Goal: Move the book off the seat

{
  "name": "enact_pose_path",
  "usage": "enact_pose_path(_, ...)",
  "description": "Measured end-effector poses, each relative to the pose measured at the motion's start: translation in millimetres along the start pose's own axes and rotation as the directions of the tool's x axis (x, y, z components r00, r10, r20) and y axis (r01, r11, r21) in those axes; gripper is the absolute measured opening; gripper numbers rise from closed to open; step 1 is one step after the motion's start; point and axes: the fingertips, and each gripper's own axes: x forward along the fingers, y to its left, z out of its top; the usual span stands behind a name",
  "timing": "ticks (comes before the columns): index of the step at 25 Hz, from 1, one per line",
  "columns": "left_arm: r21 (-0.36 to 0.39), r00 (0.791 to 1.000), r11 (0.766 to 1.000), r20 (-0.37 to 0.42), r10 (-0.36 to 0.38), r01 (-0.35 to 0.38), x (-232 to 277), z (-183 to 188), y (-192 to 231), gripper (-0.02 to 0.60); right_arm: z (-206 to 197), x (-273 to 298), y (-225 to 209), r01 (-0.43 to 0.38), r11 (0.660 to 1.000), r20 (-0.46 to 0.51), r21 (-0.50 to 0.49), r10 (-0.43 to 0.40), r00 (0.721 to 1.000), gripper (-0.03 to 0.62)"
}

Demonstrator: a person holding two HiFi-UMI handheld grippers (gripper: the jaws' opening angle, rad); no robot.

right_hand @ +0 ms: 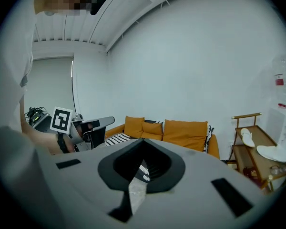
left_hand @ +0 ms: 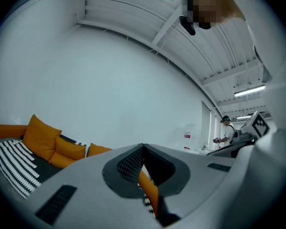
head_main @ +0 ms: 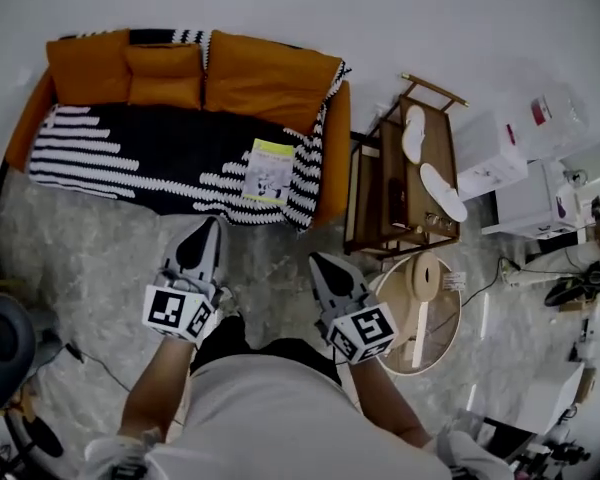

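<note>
Nothing is done yet: the book point(head_main: 269, 171) lies flat at the right end of the sofa point(head_main: 130, 158) seat, while the left gripper point(head_main: 208, 230) and right gripper point(head_main: 320, 264), both closed and empty, hover over the near floor, short of it.

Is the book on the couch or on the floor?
On the couch. The book lies flat on the striped blanket, near the right end of the seat in the head view. It is not on the floor.

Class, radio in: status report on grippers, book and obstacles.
Left gripper, right gripper shut, empty. Book lies on sofa seat, untouched. Nothing blocking the approach.
</note>
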Motion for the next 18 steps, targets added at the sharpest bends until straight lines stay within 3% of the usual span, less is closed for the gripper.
enact_pose_path(5, -0.050, 0.999, 0.999, -0.031, 0.014, -0.016, 18, -8, 39, 0.017, 8, 30, -6, 0.025, 1.000, -0.018, 0.011, -0.025, 1.000, 0.021)
enact_pose_path(9, -0.072, 0.998, 0.997, -0.065, -0.028, 0.023, 40, -17, 36, 0.017, 17, 40, -28, 0.062, 0.998, -0.015, 0.021, -0.062, 0.998, 0.021)
enact_pose_path(14, -0.048, 0.996, 0.998, -0.066, -0.054, 0.051, 86, -12, 27, 0.017, 22, 57, -71, 0.075, 0.996, -0.014, 0.050, -0.074, 0.997, 0.021)
enact_pose_path(18, -0.012, 0.998, 1.000, -0.064, -0.014, 0.013, 112, -5, 30, 0.017, 20, 82, -106, 0.047, 0.997, -0.015, 0.055, -0.046, 0.999, 0.021)
